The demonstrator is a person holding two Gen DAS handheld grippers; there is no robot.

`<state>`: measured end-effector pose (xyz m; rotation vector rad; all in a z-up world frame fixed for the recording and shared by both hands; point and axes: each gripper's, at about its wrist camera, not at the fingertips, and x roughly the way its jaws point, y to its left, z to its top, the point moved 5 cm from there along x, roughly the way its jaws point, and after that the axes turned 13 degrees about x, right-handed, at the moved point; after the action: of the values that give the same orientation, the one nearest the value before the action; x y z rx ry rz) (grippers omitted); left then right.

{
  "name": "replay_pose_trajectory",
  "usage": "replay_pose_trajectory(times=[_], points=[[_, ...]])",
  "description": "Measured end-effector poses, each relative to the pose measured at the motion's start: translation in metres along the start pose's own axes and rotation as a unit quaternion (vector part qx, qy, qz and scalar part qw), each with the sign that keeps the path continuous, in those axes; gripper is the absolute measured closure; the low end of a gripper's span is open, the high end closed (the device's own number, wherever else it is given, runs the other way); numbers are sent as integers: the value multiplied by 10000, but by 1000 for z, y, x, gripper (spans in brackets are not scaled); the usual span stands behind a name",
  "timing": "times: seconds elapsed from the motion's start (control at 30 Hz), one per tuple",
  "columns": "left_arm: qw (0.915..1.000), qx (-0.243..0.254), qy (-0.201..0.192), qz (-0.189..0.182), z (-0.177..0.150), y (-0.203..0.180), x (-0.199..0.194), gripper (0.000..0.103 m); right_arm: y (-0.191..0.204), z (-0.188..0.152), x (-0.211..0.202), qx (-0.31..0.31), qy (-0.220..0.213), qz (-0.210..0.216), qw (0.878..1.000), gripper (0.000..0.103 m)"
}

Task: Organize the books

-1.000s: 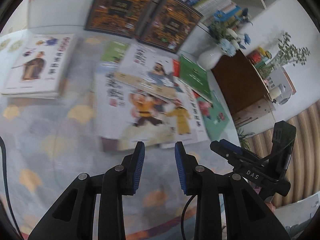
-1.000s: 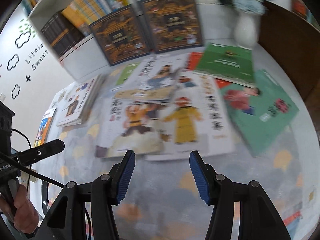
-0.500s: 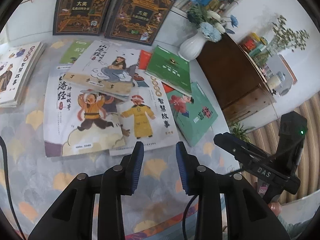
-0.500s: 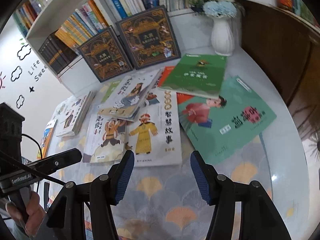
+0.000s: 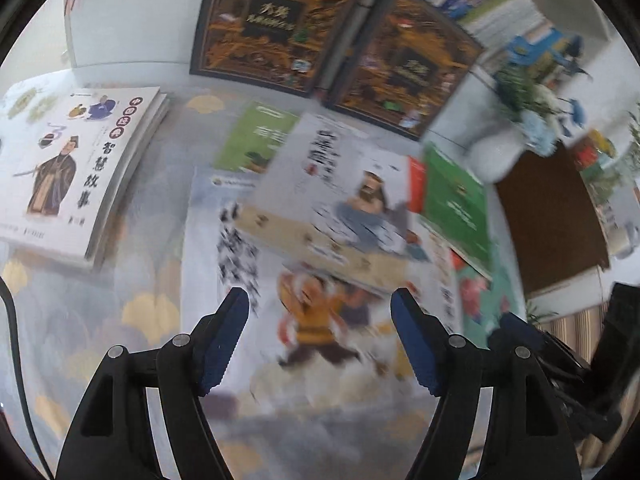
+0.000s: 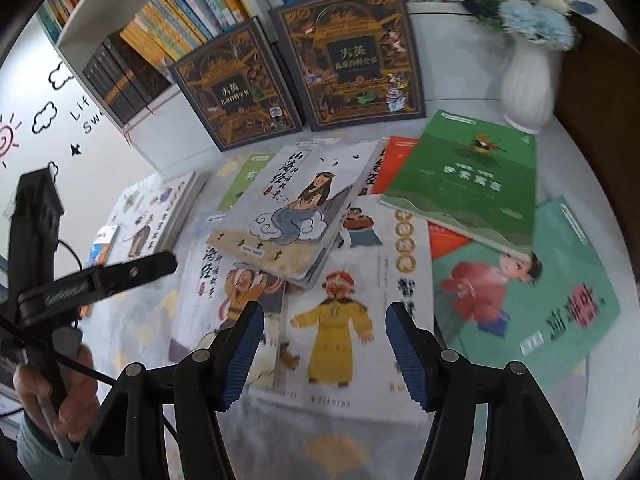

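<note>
I hold the left gripper (image 5: 320, 312) above the near edge of the spread of picture books; its jaws have just been opening and now stand wide apart with nothing between them but air, the blurred white book with a figure in orange (image 5: 316, 320) lying on the worktop (image 5: 132, 280) below. My right gripper (image 6: 324, 326) hangs over the white book with a figure in a yellow robe (image 6: 340, 328), which lies flat just right of the orange-figure book; these jaws have also been opening a little, stand partly apart and grip nothing.

On top of those two books, slightly farther, rests a grey-white book with a long-haired figure on a cloud (image 6: 296, 208), tilted. To its right a green book (image 6: 468, 184) lies over a red one (image 6: 396, 160) and over a teal book with a child in red (image 6: 532, 304) at the near right. A pale green book (image 6: 244, 180) peeks out at the far left of the pile. Well apart at the left, a neat stack of white books (image 5: 76, 172) sits on the worktop. Two dark ornate books (image 6: 304, 76) lean upright against the bookshelf (image 6: 168, 24) at the far side, and a white vase of blue flowers (image 6: 524, 84) stands at the far right. A hand (image 6: 52, 384) holding the left gripper shows at the near left of the right wrist view.
</note>
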<state>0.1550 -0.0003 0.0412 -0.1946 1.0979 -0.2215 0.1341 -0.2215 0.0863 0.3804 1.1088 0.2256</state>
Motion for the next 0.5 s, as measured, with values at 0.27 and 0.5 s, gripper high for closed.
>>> replay_pose_trajectory(times=[0.27,0.5], points=[[9992,-391,75,-9,35,48,57,45,4,30,60,-2,188,-239,9995,43],[9989,-400,173,-180,50,59,86,45,5,52,101,104,340,-286,9990,53]])
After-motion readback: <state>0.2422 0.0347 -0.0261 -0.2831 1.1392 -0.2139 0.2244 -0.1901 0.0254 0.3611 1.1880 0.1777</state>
